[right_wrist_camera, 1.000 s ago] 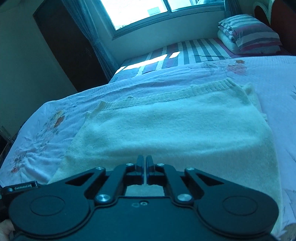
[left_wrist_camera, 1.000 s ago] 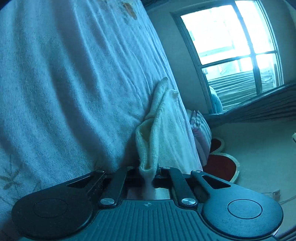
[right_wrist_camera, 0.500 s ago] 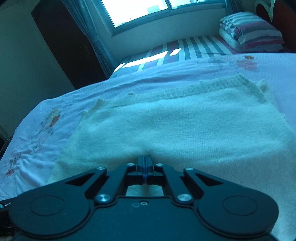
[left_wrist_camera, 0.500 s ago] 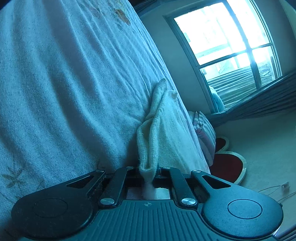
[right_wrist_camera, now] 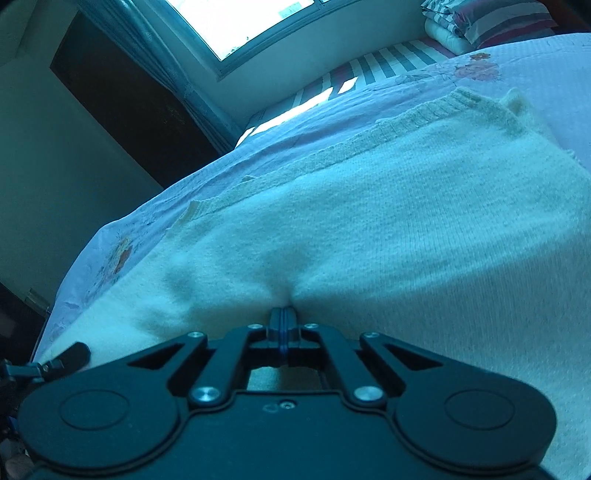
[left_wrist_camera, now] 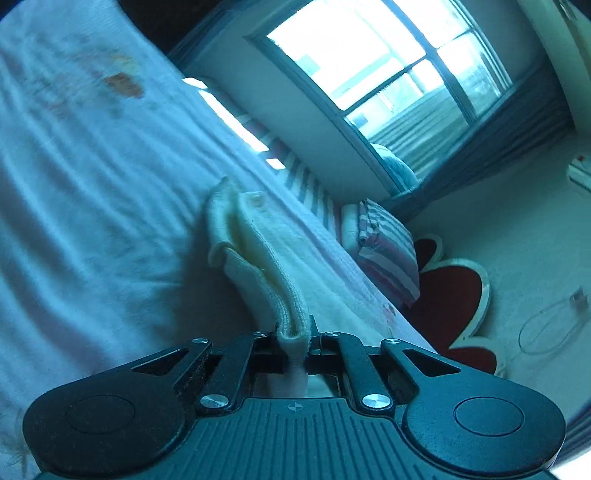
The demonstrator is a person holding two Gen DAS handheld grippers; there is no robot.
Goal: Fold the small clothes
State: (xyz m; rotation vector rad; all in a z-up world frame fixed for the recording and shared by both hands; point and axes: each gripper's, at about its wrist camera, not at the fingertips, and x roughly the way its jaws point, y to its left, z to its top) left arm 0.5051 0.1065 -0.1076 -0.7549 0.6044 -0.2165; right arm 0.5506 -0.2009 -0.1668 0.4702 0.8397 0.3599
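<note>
A cream knitted sweater (right_wrist_camera: 388, 221) lies spread on the bed, its ribbed hem toward the window. In the left wrist view I see it edge-on as a folded cream strip (left_wrist_camera: 255, 254). My left gripper (left_wrist_camera: 295, 338) is shut on the sweater's ribbed edge and holds it lifted off the sheet. My right gripper (right_wrist_camera: 282, 314) is shut, its tips pressed into the near edge of the sweater, where the knit puckers around them. Whether cloth is pinched between them is hidden.
The bed sheet (left_wrist_camera: 92, 192) is pale with printed flowers (right_wrist_camera: 476, 68). Striped folded bedding (right_wrist_camera: 491, 18) and a striped pillow (left_wrist_camera: 388, 251) lie by the red headboard (left_wrist_camera: 447, 295). A window (left_wrist_camera: 369, 66) and a dark curtain (right_wrist_camera: 122, 96) stand beyond the bed. The left gripper's tip (right_wrist_camera: 70, 356) shows at left.
My left gripper has tilted and lifted the sweater's edge, so the view has rolled toward the window. My right gripper has pushed forward and lower into the sweater, which now puckers at its tips.
</note>
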